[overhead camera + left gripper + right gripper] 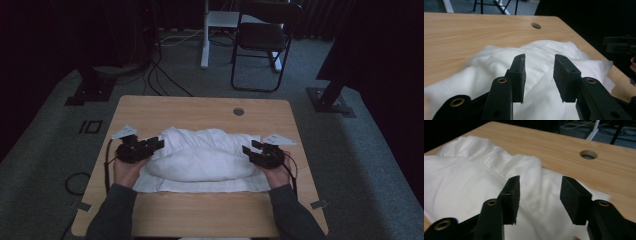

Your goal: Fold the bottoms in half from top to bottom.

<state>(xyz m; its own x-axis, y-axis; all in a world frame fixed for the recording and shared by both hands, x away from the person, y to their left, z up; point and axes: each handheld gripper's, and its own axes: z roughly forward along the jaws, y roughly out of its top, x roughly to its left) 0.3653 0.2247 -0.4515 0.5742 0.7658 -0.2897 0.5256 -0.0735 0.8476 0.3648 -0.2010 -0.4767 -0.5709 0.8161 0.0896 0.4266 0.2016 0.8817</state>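
A white cloth (200, 157) lies bunched and puffy across the middle of the wooden counter (200, 215), its near edge flat and straight, its upper layer heaped in soft folds. The left tool (159, 143) sits at the cloth's left end and the right tool (249, 148) at its right end, each pointing inward over the fabric. In both gripper views the jaws stand apart with the cloth lying behind and beneath them, the pads pressing on nothing. A round hole (238, 111) shows in the counter beyond the cloth.

Left gripper (539, 75) parted over white cloth (549, 100); nothing clamped, wooden table (474, 32), round hole (535, 25)
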